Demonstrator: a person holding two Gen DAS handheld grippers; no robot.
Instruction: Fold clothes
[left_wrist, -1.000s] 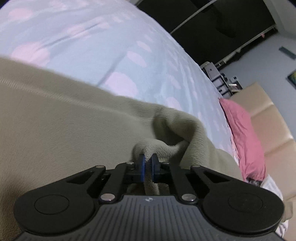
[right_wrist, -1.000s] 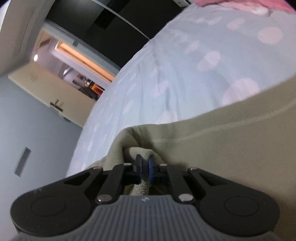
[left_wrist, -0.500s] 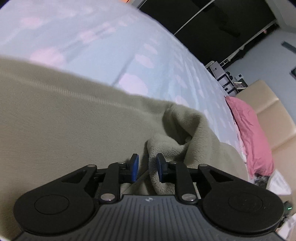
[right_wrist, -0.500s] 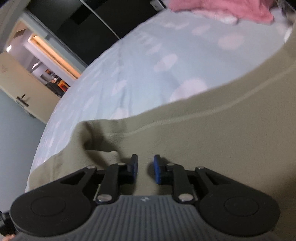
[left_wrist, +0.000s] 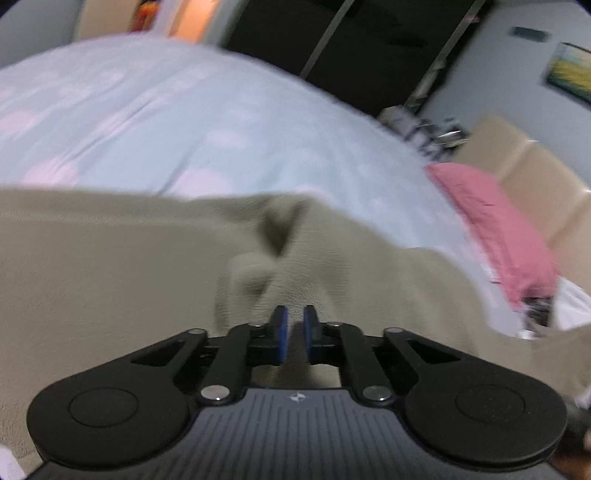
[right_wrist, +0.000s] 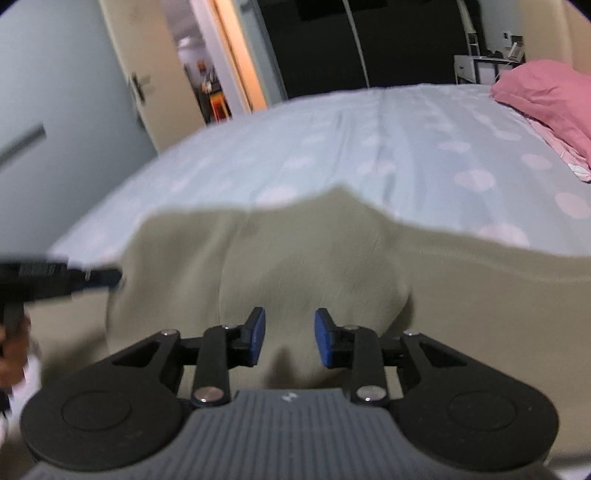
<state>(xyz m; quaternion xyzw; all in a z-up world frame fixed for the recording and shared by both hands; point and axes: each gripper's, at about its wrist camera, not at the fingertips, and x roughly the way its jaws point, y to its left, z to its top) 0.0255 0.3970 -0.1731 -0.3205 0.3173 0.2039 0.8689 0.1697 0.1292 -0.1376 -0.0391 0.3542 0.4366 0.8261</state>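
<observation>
Fleece, an olive-beige garment (left_wrist: 110, 280), lies spread over the bed's pale blue sheet with pink spots (left_wrist: 207, 122), bunched into a small ridge just ahead of the left gripper (left_wrist: 294, 338). That gripper's blue-padded fingers (left_wrist: 280, 336) stand a narrow slot apart, having just been closing, with nothing between them. The right gripper (right_wrist: 289, 341) hovers over the same garment, its fingers (right_wrist: 258, 336) having just been opening to a moderate gap, empty too. A pink pillow (right_wrist: 546, 92) rests at the bed's far right. The view is blurred.
</observation>
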